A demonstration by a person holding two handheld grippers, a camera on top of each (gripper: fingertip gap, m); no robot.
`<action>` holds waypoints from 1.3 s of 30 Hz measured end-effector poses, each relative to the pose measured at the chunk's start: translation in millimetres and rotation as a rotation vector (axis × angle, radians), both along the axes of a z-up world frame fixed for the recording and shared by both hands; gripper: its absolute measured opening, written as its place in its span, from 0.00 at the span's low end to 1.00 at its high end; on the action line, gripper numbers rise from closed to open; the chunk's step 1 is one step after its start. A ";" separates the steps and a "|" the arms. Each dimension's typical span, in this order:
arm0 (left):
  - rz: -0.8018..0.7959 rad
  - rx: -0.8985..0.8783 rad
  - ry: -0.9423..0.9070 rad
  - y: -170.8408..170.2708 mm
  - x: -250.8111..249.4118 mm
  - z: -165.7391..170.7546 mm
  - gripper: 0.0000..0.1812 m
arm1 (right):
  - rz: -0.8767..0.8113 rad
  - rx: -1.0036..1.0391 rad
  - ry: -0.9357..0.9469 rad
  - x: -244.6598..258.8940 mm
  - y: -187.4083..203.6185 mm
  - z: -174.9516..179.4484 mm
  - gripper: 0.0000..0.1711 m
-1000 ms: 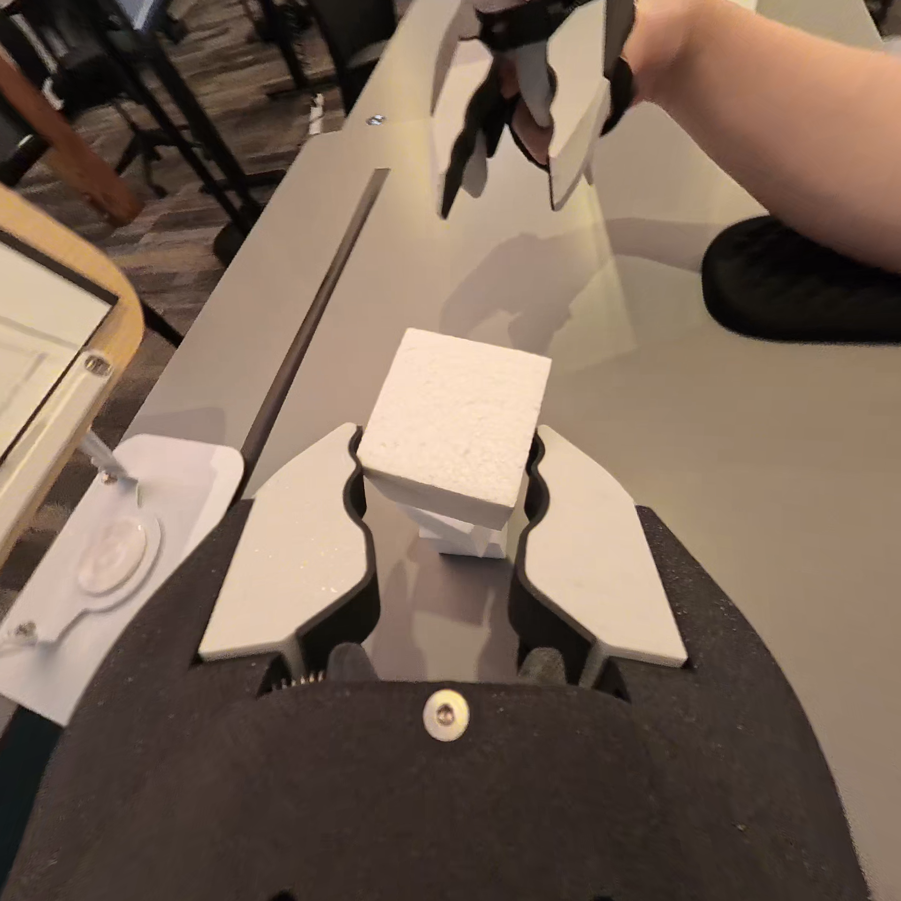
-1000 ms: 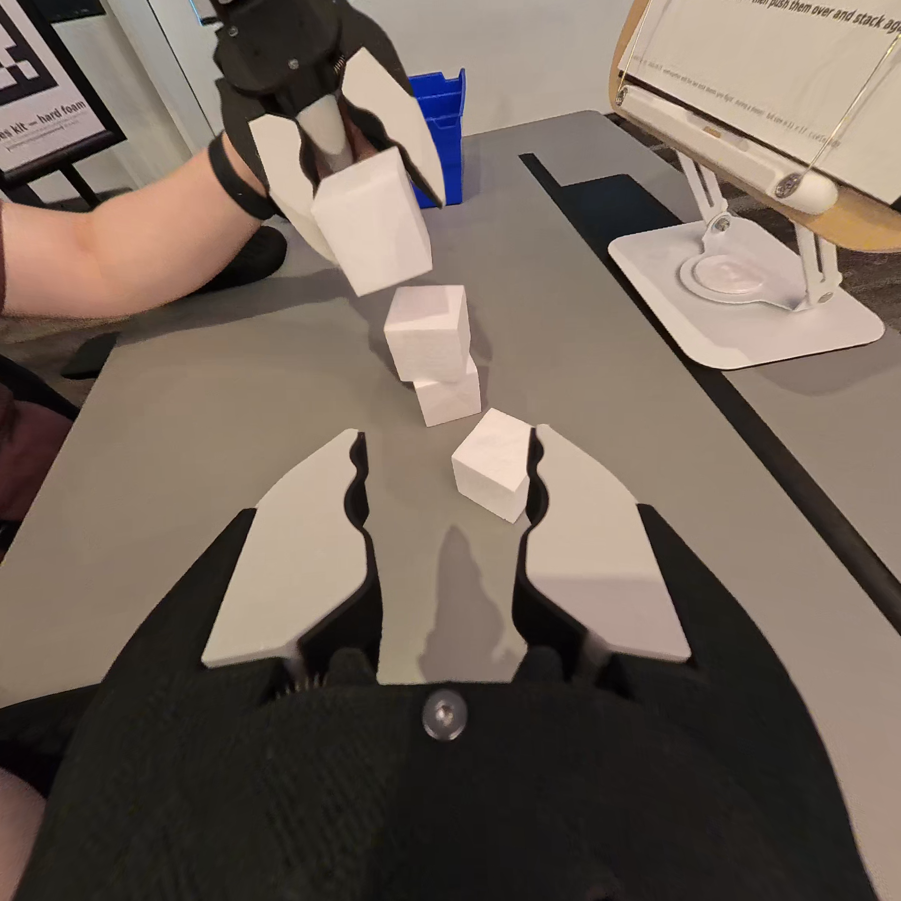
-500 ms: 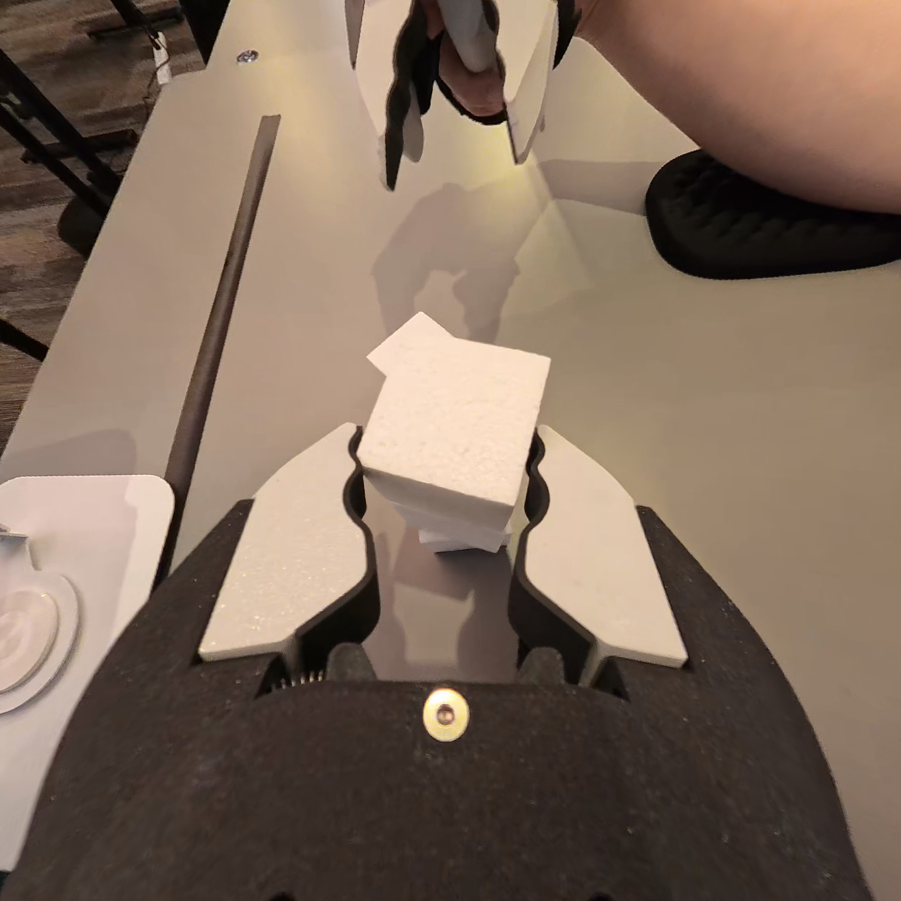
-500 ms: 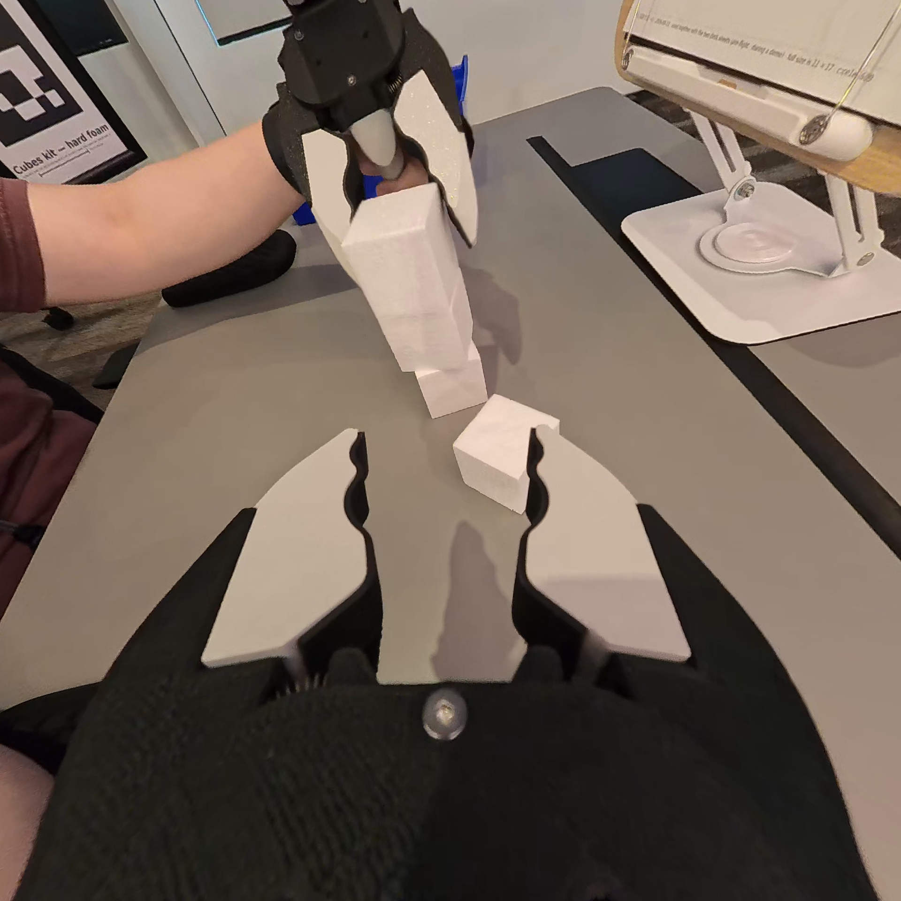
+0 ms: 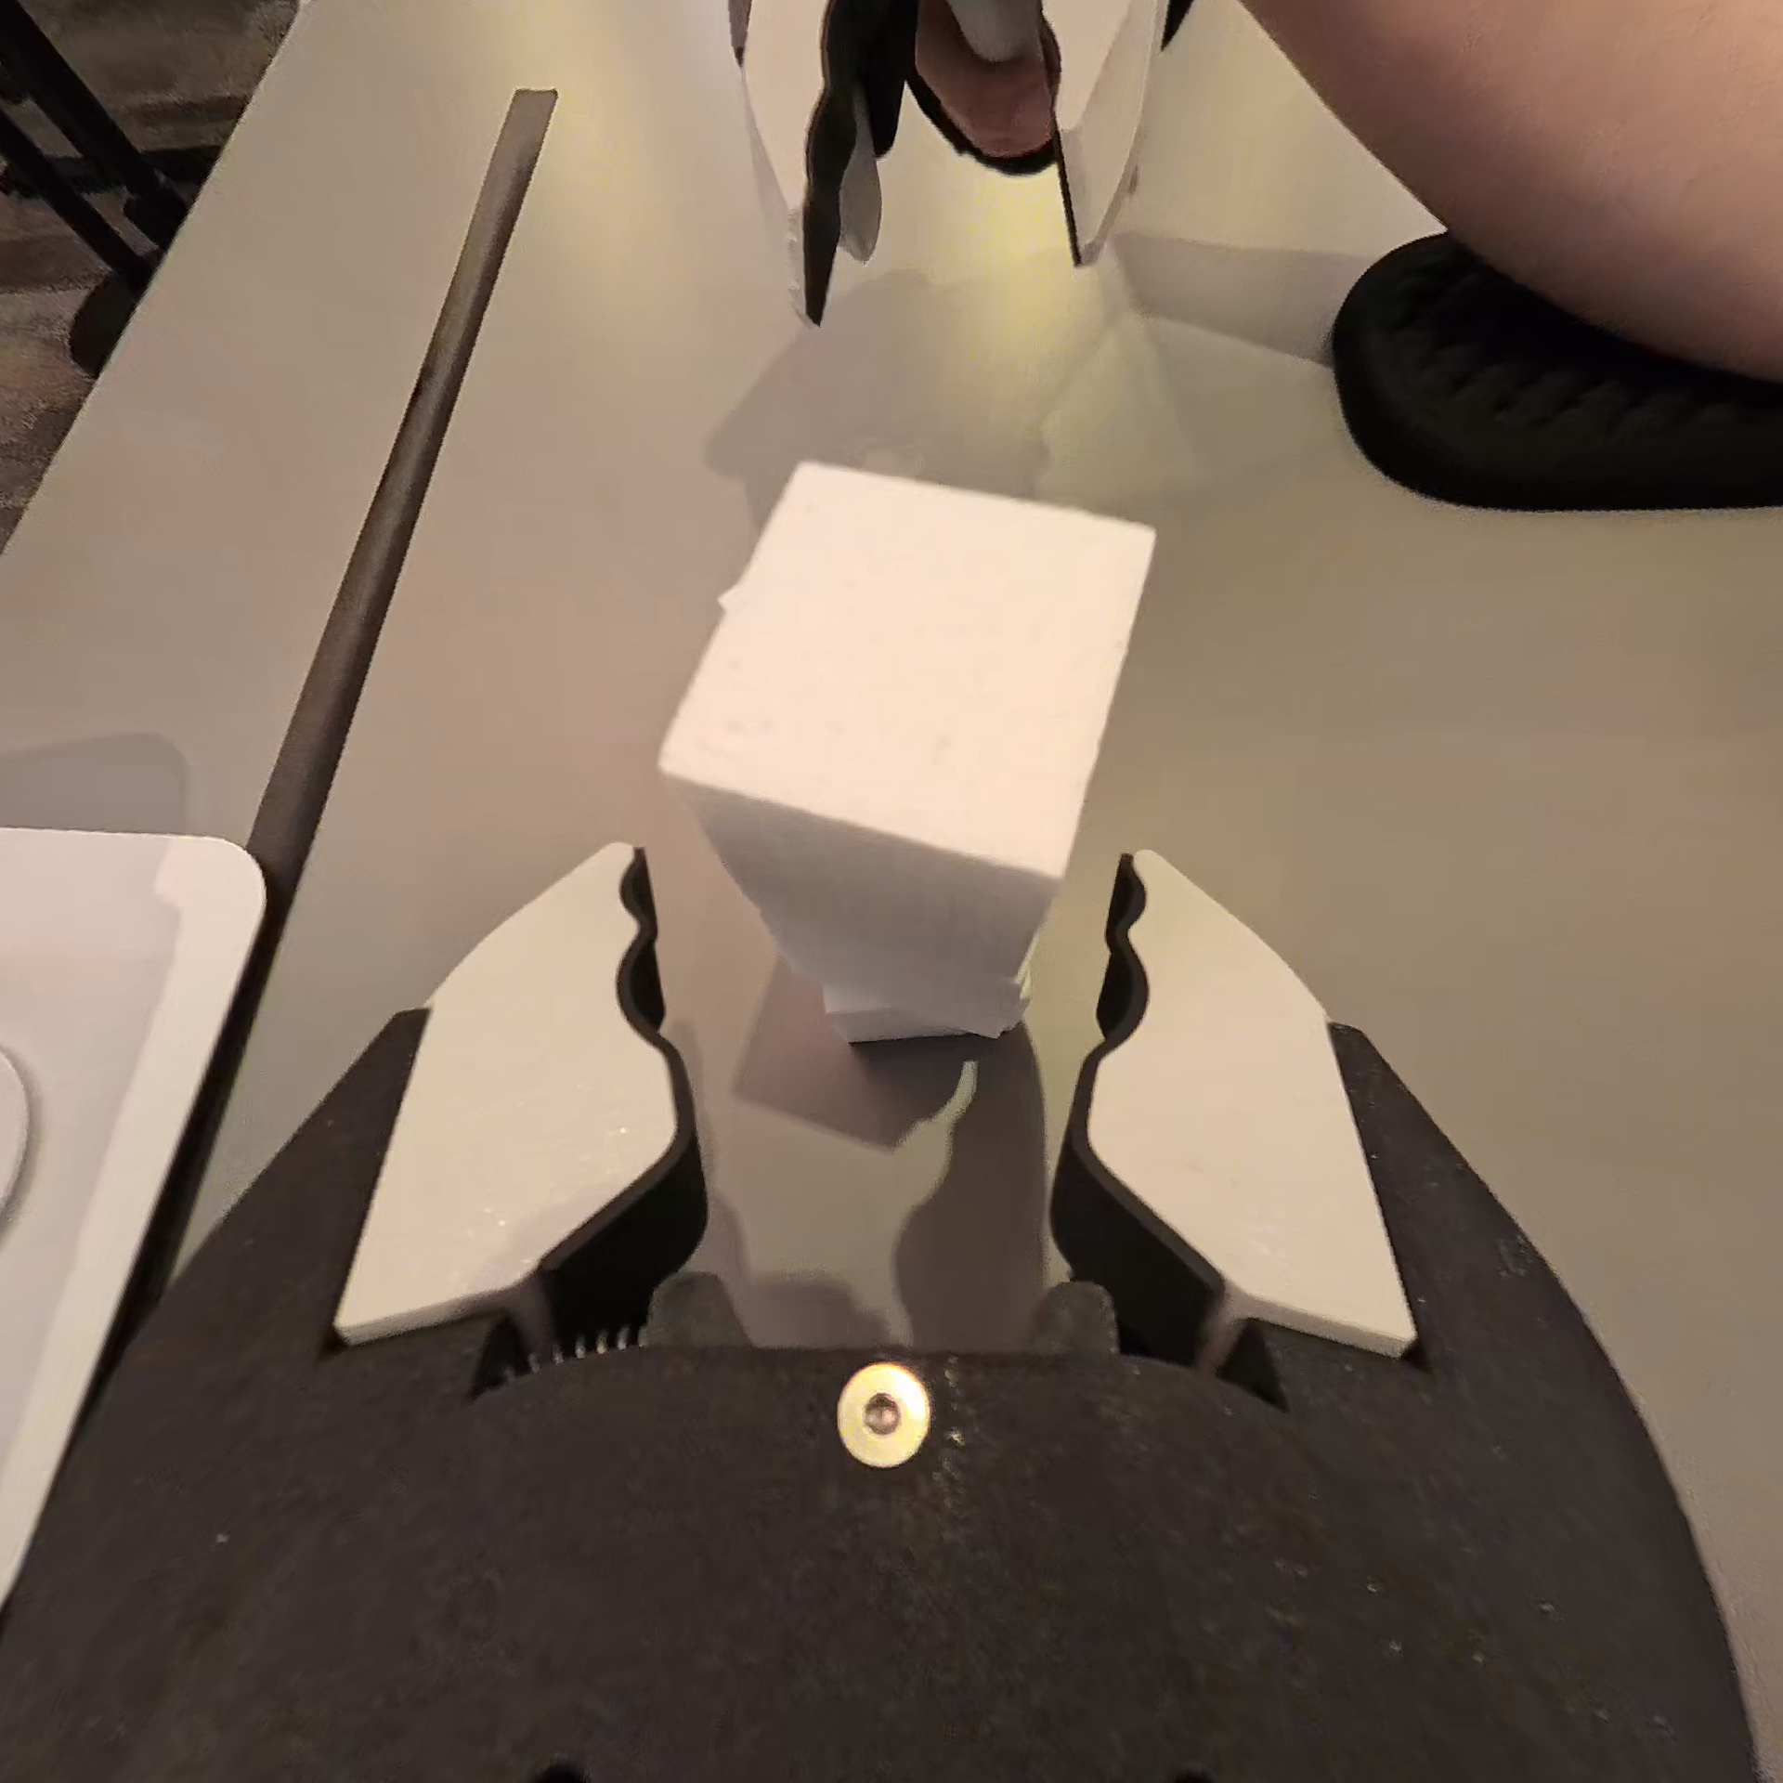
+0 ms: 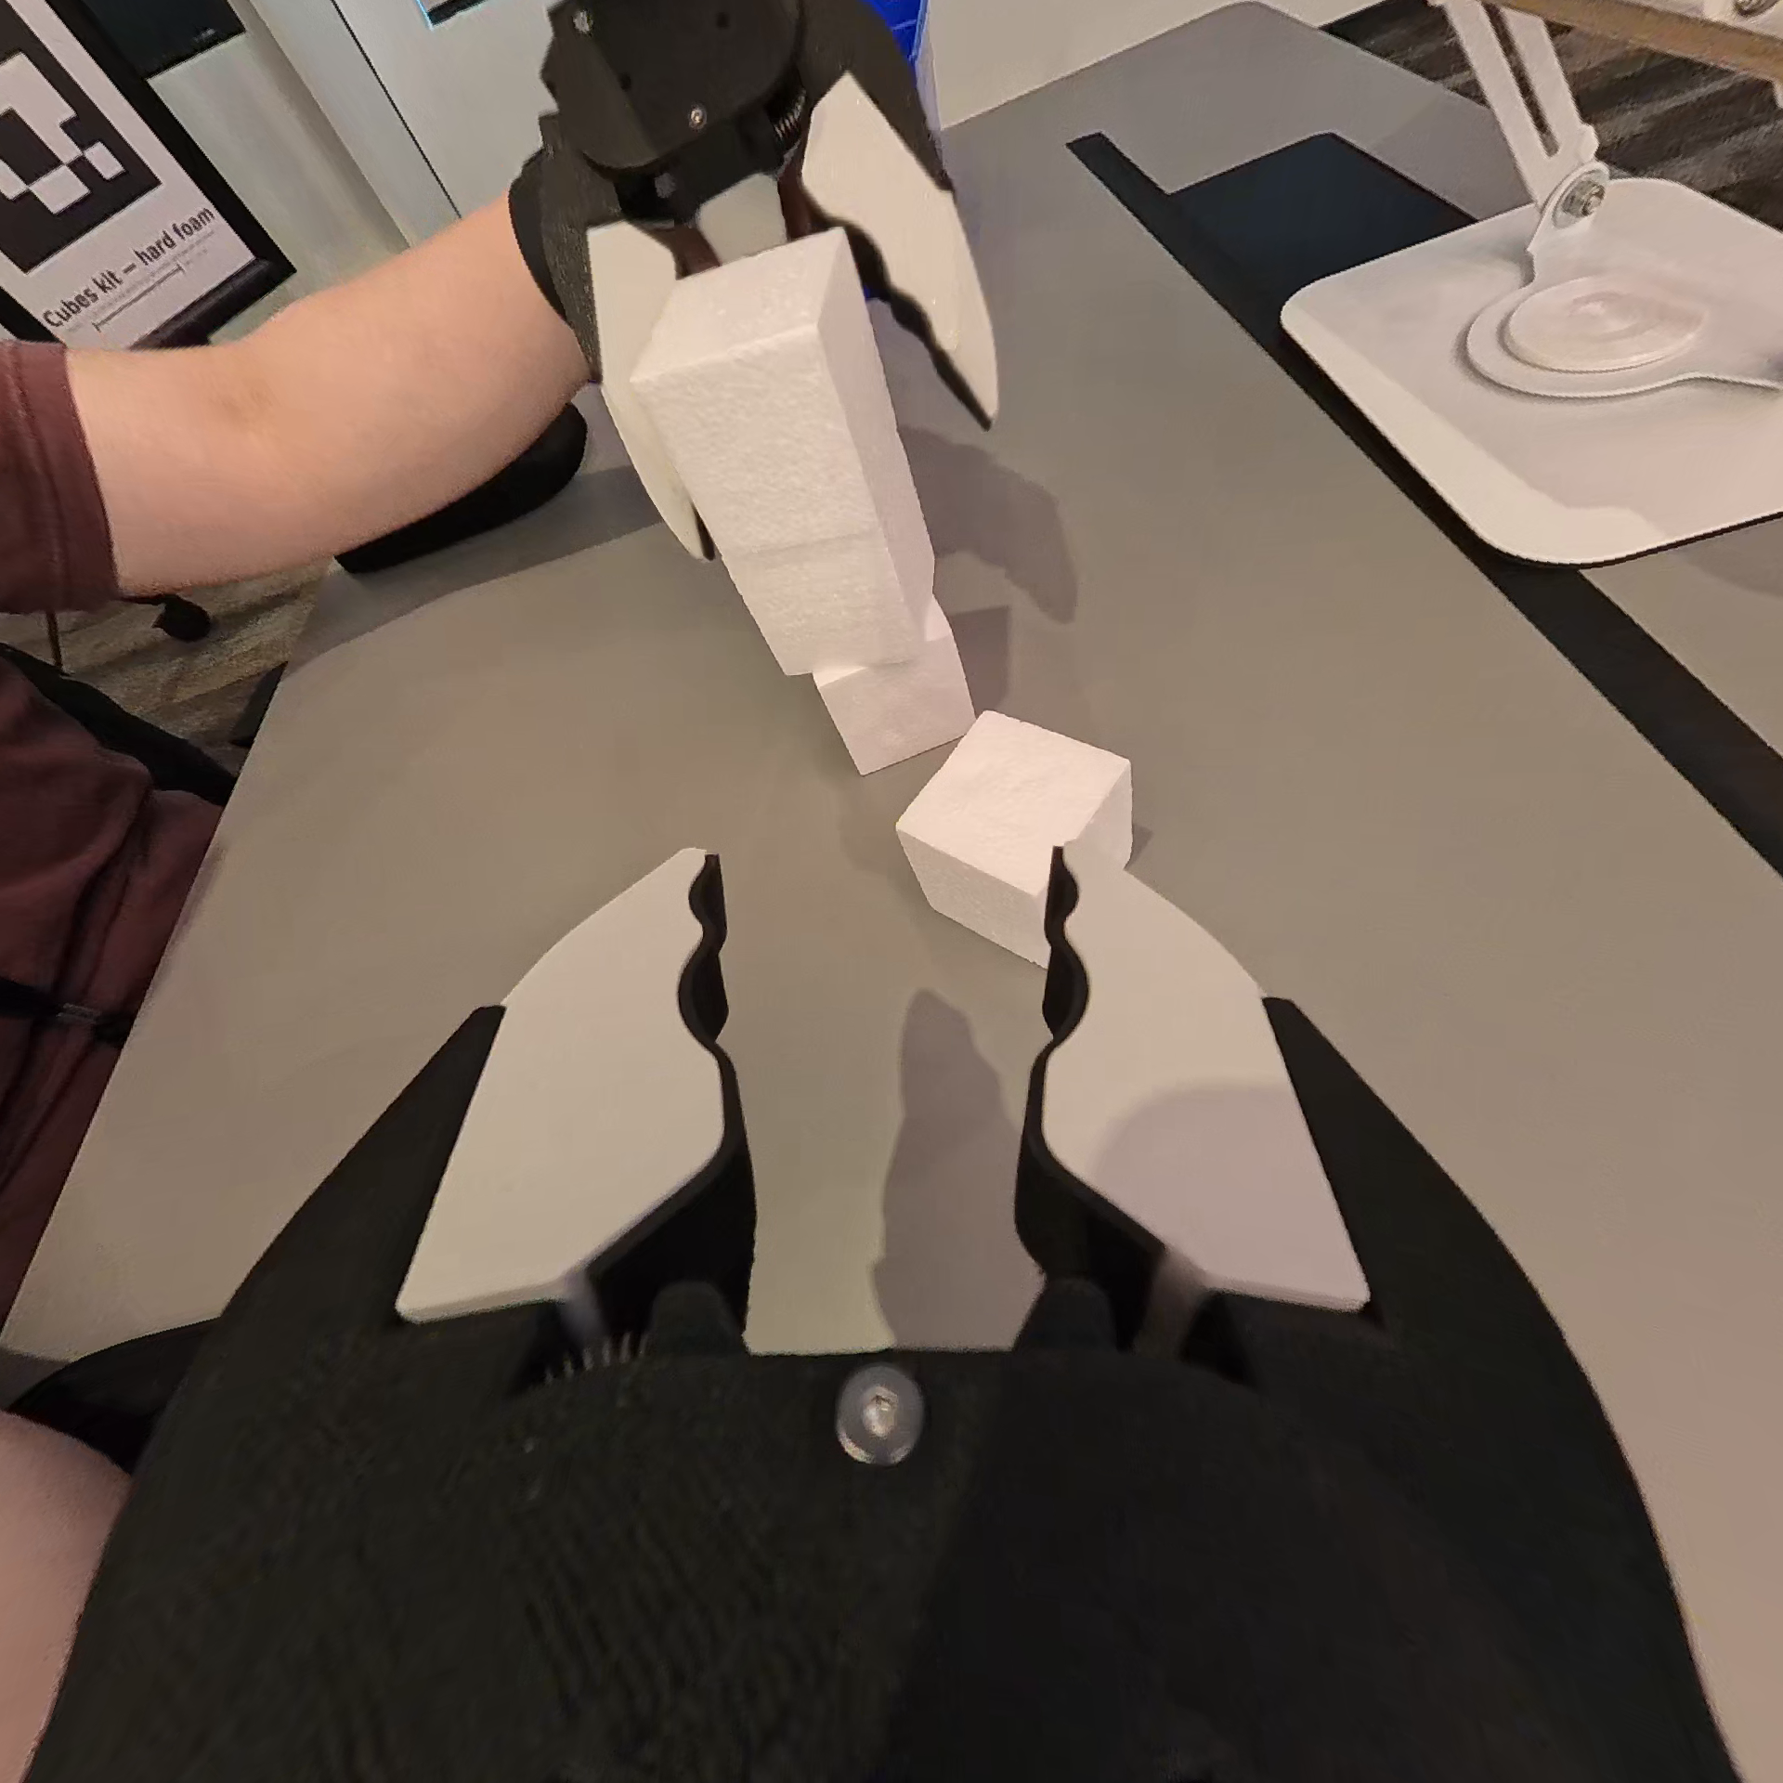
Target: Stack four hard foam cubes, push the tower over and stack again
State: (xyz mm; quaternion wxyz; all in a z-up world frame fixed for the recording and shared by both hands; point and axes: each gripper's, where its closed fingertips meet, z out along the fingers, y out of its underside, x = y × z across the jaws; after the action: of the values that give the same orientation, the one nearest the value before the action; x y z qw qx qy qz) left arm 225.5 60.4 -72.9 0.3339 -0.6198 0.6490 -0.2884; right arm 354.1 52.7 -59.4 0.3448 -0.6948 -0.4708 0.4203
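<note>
Three white foam cubes stand stacked on the grey table (image 6: 482,868): the top cube (image 6: 762,415), the middle cube (image 6: 839,598) and the bottom cube (image 6: 897,714). The tower also shows in the left wrist view (image 5: 917,675). My left gripper (image 5: 883,868) is open, its fingers apart on either side of the top cube and just behind it; it also shows in the right wrist view (image 6: 839,482). A fourth cube (image 6: 1013,820) lies loose beside the tower's foot. My right gripper (image 6: 883,859) is open and empty, its right fingertip against that cube.
A white stand base (image 6: 1544,386) sits right of a dark slot (image 6: 1447,531) in the table. A black pad (image 5: 1563,405) lies under the person's forearm. A blue bin (image 6: 917,58) and a sign (image 6: 96,193) stand at the back. Tip to tip, the grippers are about 15 centimeters apart. It is some 6 centimeters from my right tips to the fourth cube (image 6: 1013,820).
My left gripper lowered the held cube onto the two stacked cubes, opened and drew back a little. My right gripper stayed open and moved slightly closer to the loose cube.
</note>
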 end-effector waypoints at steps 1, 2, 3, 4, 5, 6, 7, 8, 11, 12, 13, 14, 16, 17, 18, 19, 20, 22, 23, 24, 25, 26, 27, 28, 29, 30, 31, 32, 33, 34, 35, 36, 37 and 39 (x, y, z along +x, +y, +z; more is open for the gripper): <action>0.005 0.007 0.003 -0.9 -1.3 -4.2 0.48 | 0.000 -0.003 0.003 0.0 0.3 -0.1 0.38; 0.013 0.020 0.009 -0.7 -2.1 -8.7 0.47 | 0.001 -0.006 0.006 -0.1 0.4 -0.3 0.38; 0.022 0.038 0.012 0.0 -2.6 -12.5 0.45 | 0.001 -0.009 0.006 -0.2 0.8 -0.8 0.38; 0.033 0.057 0.010 1.4 -2.7 -14.5 0.39 | 0.001 -0.012 0.005 -0.3 0.9 -1.7 0.38; 0.031 0.059 -0.006 0.0 -1.8 -14.5 0.35 | 0.002 -0.015 0.002 -0.5 1.0 -2.6 0.38; 0.031 0.053 -0.023 -1.9 -0.6 -13.8 0.34 | 0.003 -0.018 -0.002 -0.8 0.8 -3.8 0.38; 0.042 0.047 -0.031 -2.3 0.1 -12.9 0.34 | 0.004 -0.020 -0.006 -1.0 0.8 -4.9 0.38; 0.051 0.040 -0.039 -3.3 0.6 -11.3 0.34 | 0.005 -0.022 -0.009 -1.2 0.7 -5.9 0.38; 0.095 0.045 -0.083 -4.1 1.9 -2.8 0.34 | 0.007 -0.030 -0.017 -1.6 0.5 -8.5 0.38; 0.115 0.048 -0.099 -4.2 2.1 -0.2 0.34 | 0.008 -0.032 -0.019 -1.6 0.3 -9.3 0.38; 0.136 0.049 -0.113 -4.5 2.2 1.8 0.34 | 0.009 -0.034 -0.018 -1.7 0.1 -9.8 0.38; 0.159 0.055 -0.124 -4.2 2.1 3.1 0.34 | 0.010 -0.037 -0.017 -1.7 0.0 -10.1 0.38; 0.206 0.072 -0.141 -2.7 1.5 4.1 0.34 | 0.011 -0.040 -0.014 -1.7 0.0 -10.6 0.38; 0.221 0.072 -0.141 -2.9 1.2 3.0 0.34 | 0.012 -0.042 -0.013 -1.8 -0.2 -10.8 0.38; 0.231 0.067 -0.141 -3.6 1.3 1.4 0.34 | 0.013 -0.043 -0.013 -2.0 -0.5 -10.9 0.38; 0.239 0.064 -0.136 -3.9 1.1 -1.0 0.34 | 0.014 -0.044 -0.013 -2.1 -0.8 -10.9 0.38; 0.246 0.063 -0.131 -3.8 0.8 -3.6 0.34 | 0.016 -0.043 -0.013 -2.3 -1.1 -10.8 0.38; 0.257 0.066 -0.121 -2.8 -0.1 -8.5 0.34 | 0.019 -0.043 -0.011 -2.9 -1.7 -10.2 0.38; 0.266 0.072 -0.119 -1.7 -0.7 -10.0 0.34 | 0.020 -0.042 -0.010 -3.2 -2.0 -10.0 0.38; 0.270 0.070 -0.117 -1.2 -1.2 -11.3 0.34 | 0.021 -0.042 -0.011 -3.4 -2.3 -10.1 0.38; 0.277 0.068 -0.113 -0.2 -1.7 -12.6 0.34 | 0.021 -0.042 -0.013 -3.7 -2.3 -10.4 0.38; 0.287 0.072 -0.117 1.4 -1.9 -12.6 0.34 | 0.021 -0.043 -0.017 -4.2 -2.3 -10.9 0.38; 0.297 0.077 -0.120 3.2 -2.4 -12.4 0.34 | 0.020 -0.045 -0.020 -4.8 -2.0 -11.9 0.38; 0.300 0.079 -0.126 3.8 -2.2 -12.3 0.35 | 0.017 -0.047 -0.026 -6.0 -1.4 -13.3 0.38; 0.300 0.073 -0.133 3.3 -1.5 -12.5 0.41 | 0.012 -0.048 -0.035 -7.7 -0.1 -15.3 0.39; 0.305 0.065 -0.133 3.0 -1.3 -13.4 0.46 | 0.003 -0.051 -0.050 -9.6 1.7 -18.3 0.41; 0.313 0.059 -0.129 3.2 -1.9 -14.4 0.52 | -0.009 -0.053 -0.071 -11.8 4.0 -22.0 0.43; 0.335 0.064 -0.127 5.2 -3.9 -14.1 0.57 | -0.031 -0.057 -0.095 -14.4 7.2 -25.9 0.46; 0.345 0.069 -0.132 5.3 -6.3 -12.3 0.59 | -0.065 -0.061 -0.121 -17.0 11.2 -28.9 0.52; 0.347 0.067 -0.142 3.1 -9.4 -9.3 0.59 | -0.111 -0.060 -0.141 -19.0 15.8 -29.8 0.54; 0.345 0.066 -0.151 0.2 -13.5 -5.1 0.59 | -0.168 -0.049 -0.137 -21.4 20.4 -27.7 0.54; 0.350 0.075 -0.165 -1.0 -18.9 1.3 0.60 | -0.224 -0.035 -0.114 -24.2 23.8 -24.0 0.54; 0.362 0.089 -0.185 -0.4 -25.3 9.5 0.59 | -0.284 -0.016 -0.105 -25.4 27.8 -22.6 0.53; 0.390 0.115 -0.233 3.3 -37.8 28.3 0.57 | -0.398 0.065 -0.164 -20.4 32.7 -30.2 0.55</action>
State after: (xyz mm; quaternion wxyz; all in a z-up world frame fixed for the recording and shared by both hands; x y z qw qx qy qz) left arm 187.7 63.7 -44.6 0.4907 -0.6759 0.4896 -0.2504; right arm 333.7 85.4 -89.6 0.4039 -0.7944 -0.3642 0.2706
